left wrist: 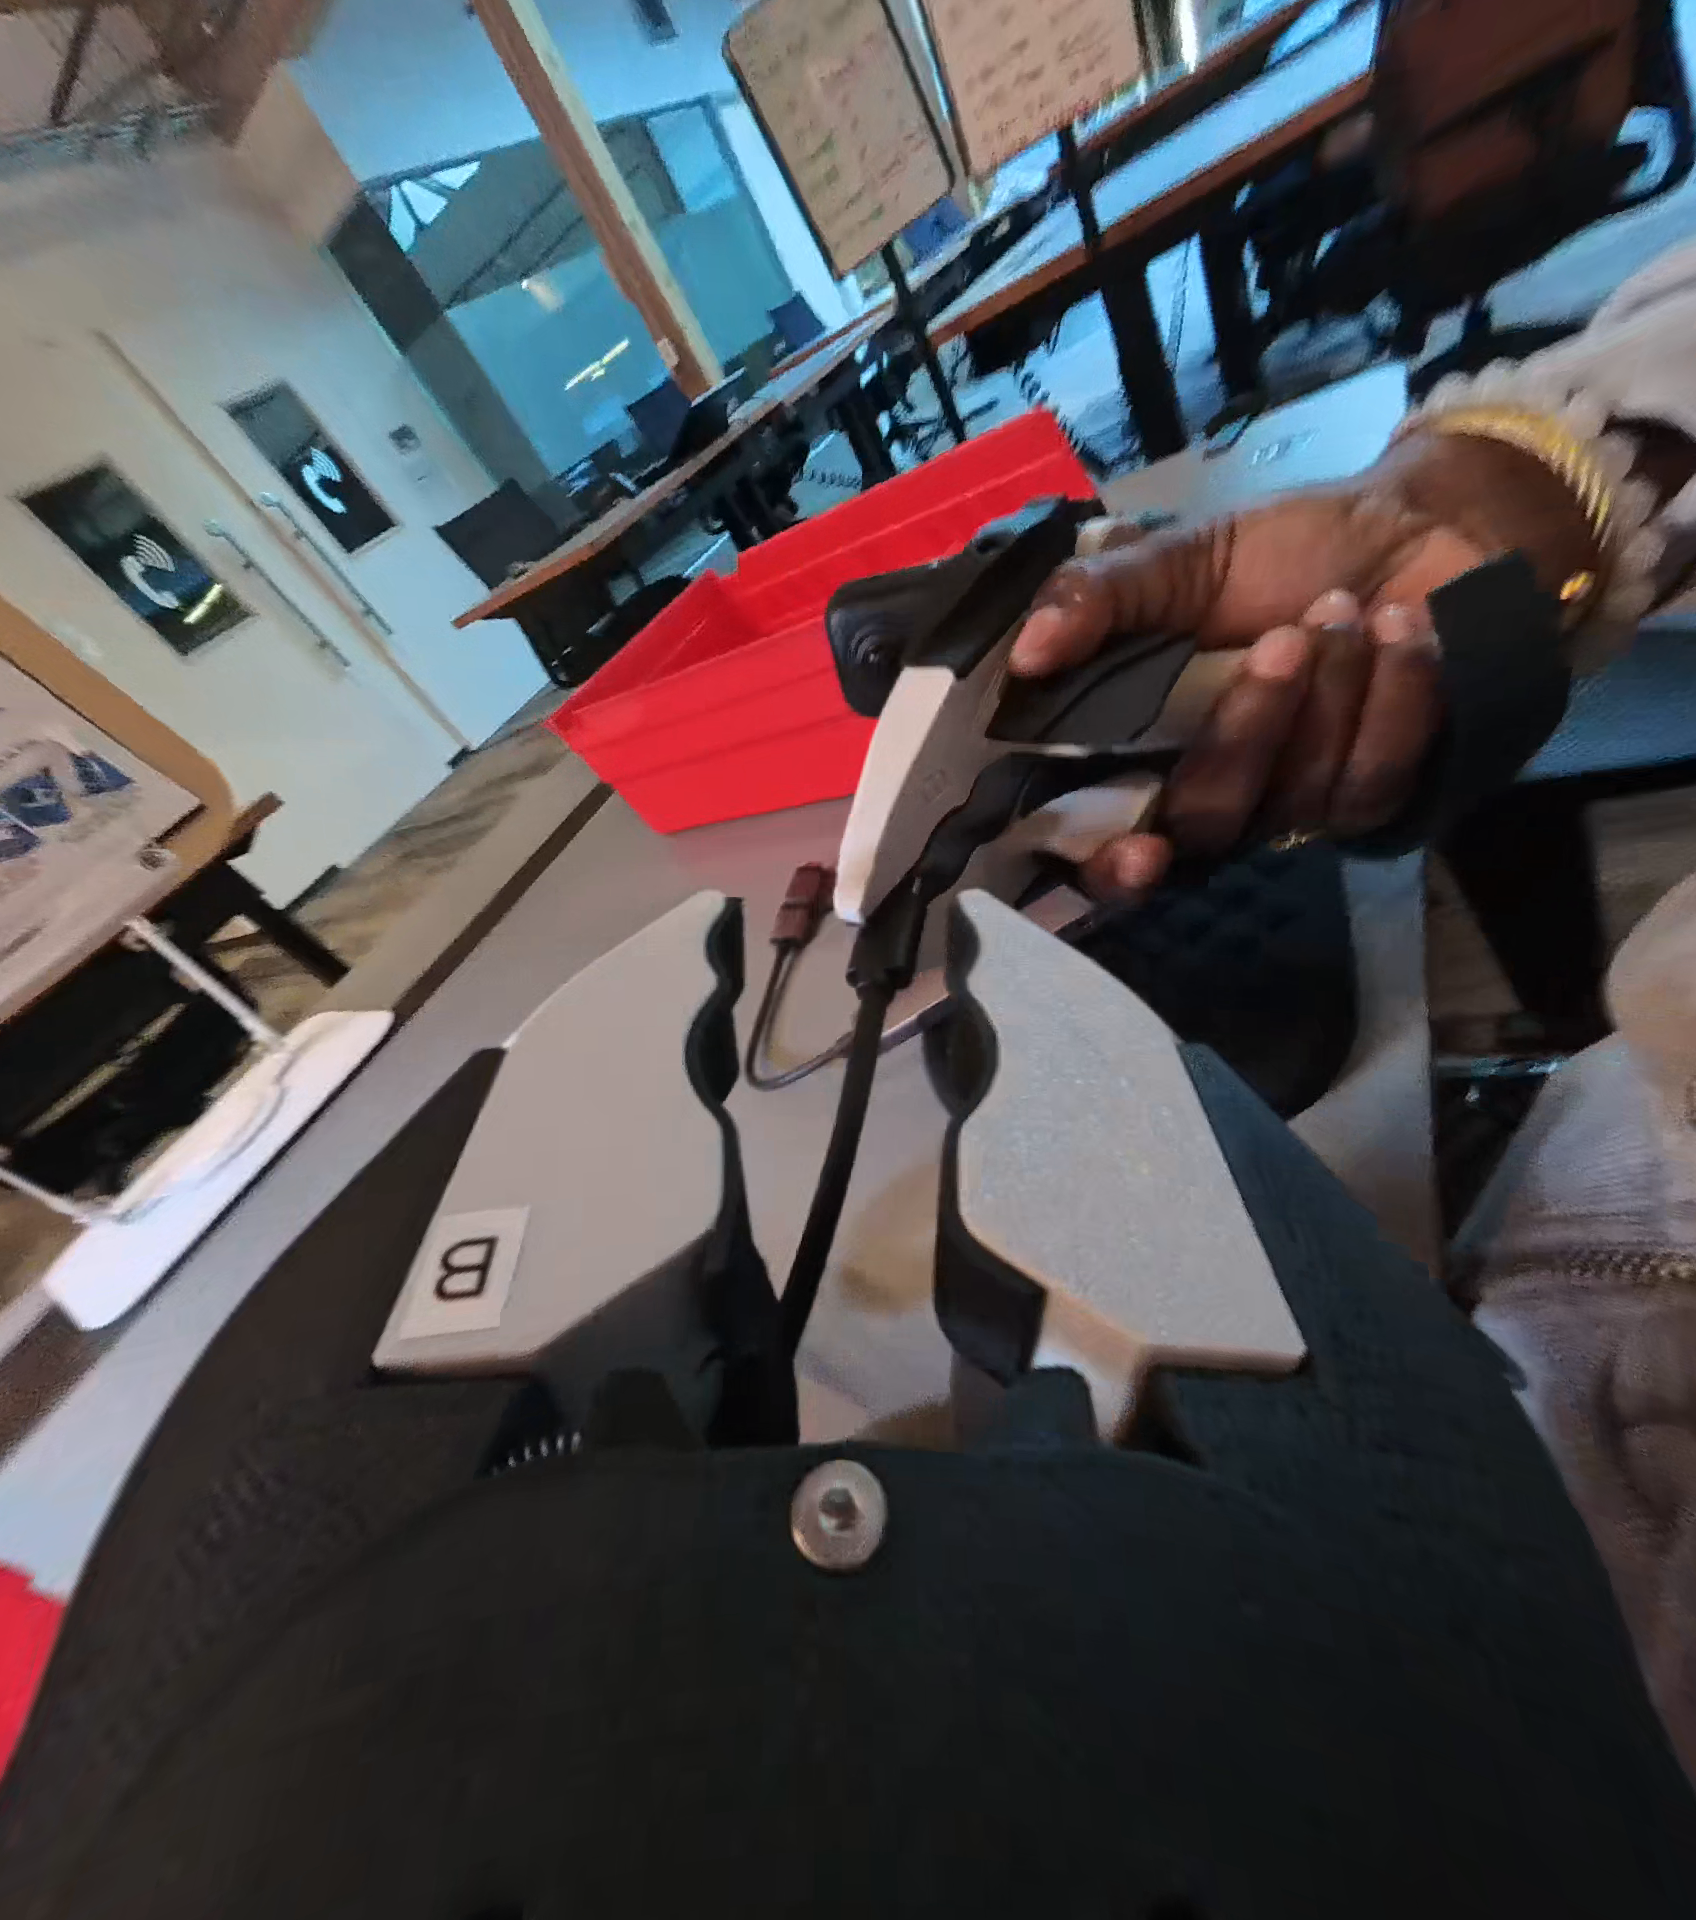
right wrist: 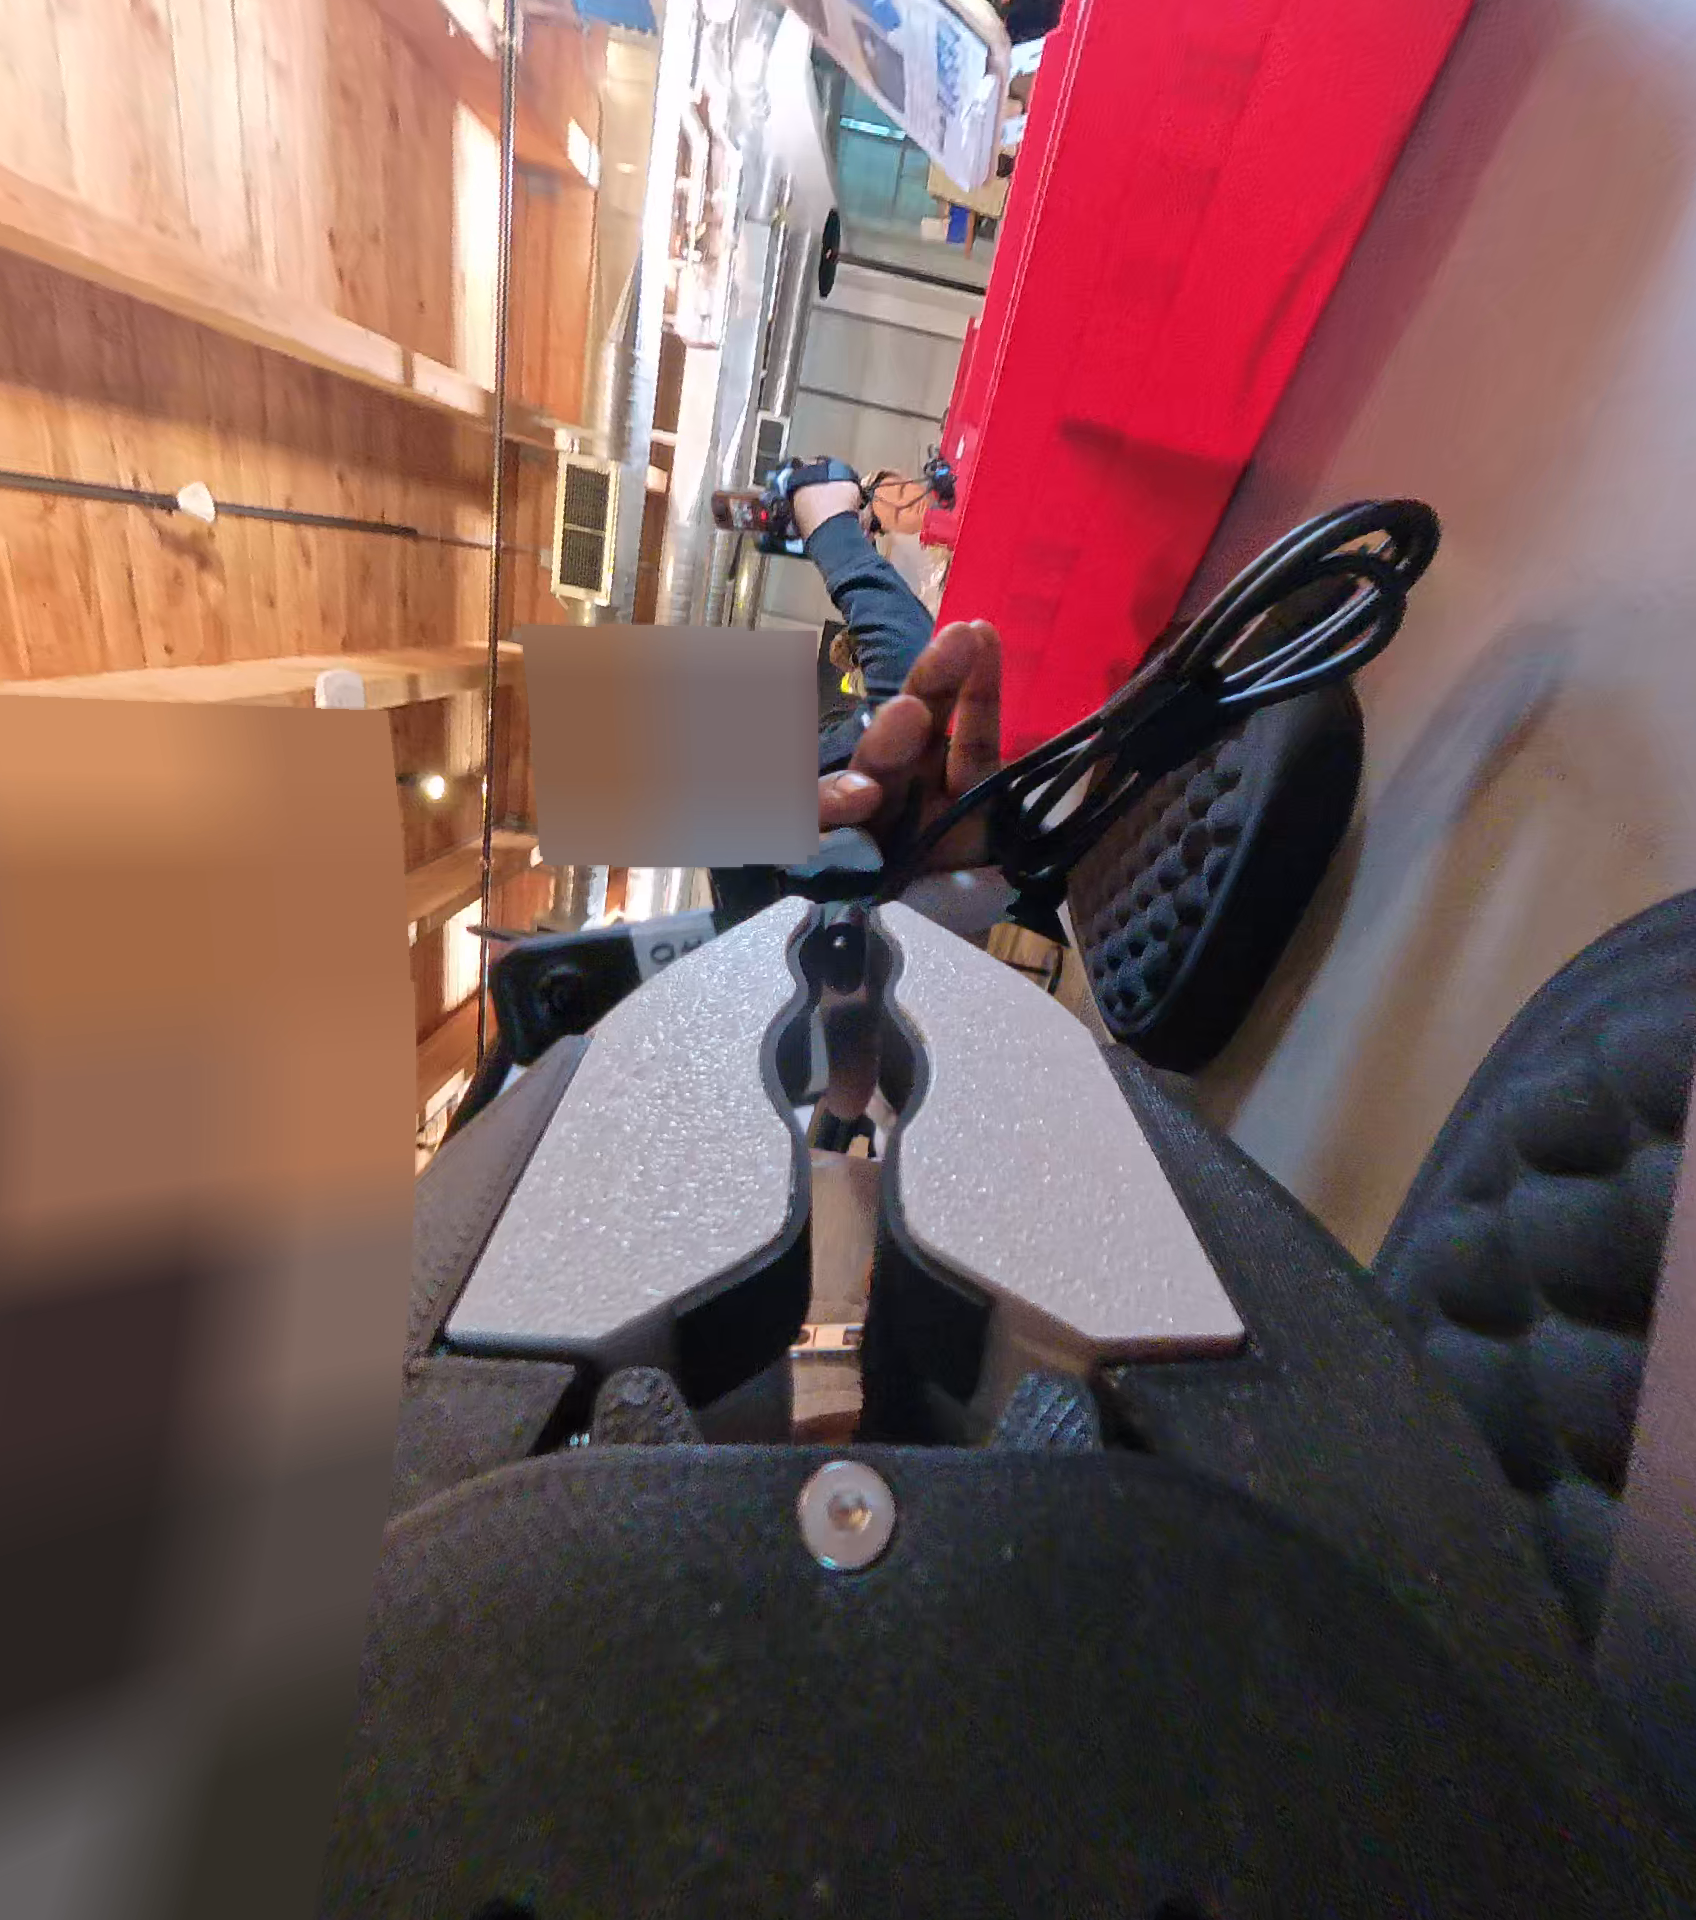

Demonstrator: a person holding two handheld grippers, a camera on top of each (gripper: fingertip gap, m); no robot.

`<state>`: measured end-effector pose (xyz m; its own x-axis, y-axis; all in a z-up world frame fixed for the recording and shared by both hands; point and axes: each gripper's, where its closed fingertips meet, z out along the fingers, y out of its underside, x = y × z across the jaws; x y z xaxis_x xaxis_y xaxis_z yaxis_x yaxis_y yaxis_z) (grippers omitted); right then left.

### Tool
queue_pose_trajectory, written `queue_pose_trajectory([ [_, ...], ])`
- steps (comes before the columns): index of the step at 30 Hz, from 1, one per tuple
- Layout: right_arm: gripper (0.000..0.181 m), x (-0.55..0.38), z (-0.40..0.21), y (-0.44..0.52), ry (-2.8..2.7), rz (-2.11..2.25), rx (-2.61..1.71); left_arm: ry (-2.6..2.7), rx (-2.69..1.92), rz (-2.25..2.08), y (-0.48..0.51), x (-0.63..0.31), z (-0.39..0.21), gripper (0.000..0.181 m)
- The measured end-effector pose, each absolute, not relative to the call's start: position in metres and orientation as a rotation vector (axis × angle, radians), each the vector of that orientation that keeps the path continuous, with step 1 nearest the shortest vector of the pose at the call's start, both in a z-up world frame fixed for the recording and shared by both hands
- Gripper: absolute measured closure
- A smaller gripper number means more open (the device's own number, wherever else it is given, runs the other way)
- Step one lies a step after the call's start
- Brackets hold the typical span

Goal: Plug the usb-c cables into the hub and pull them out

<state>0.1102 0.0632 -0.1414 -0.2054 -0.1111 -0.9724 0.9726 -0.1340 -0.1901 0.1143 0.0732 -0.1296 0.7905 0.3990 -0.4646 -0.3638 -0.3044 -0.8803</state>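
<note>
In the left wrist view my left gripper (left wrist: 844, 914) is open over the grey table. A black USB-C cable (left wrist: 839, 1132) runs loosely up between its fingers to a black plug (left wrist: 883, 951). My right gripper (left wrist: 880, 904), held by a hand, is shut on that plug just above a flat grey hub (left wrist: 911, 1023), which lies by the left gripper's right fingertip. The hub's thin lead ends in a brown connector (left wrist: 808, 894). In the right wrist view my right gripper (right wrist: 844, 920) pinches the plug (right wrist: 839, 940); the cable runs up to a coiled bundle (right wrist: 1239, 665).
A red bin (left wrist: 823, 665) stands at the table's far edge, close behind the grippers; it also shows in the right wrist view (right wrist: 1187, 260). A black dimpled pad (right wrist: 1218, 862) lies under the coil. A white stand (left wrist: 231, 1122) is at the left. A person's arm (right wrist: 870, 592) shows far off. The grippers are tip to tip, or close to it.
</note>
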Motion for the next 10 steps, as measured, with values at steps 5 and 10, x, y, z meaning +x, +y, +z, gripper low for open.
queue_pose_trajectory([
  [5,0.174,0.119,-0.140,0.062,1.256,-1.513,1.020,-0.052,-1.699,0.537,0.071,0.122,-0.135,0.162],
  [10,0.175,0.117,-0.135,0.063,1.260,-1.542,1.009,-0.005,-1.674,0.552,0.072,0.131,-0.133,0.157],
])
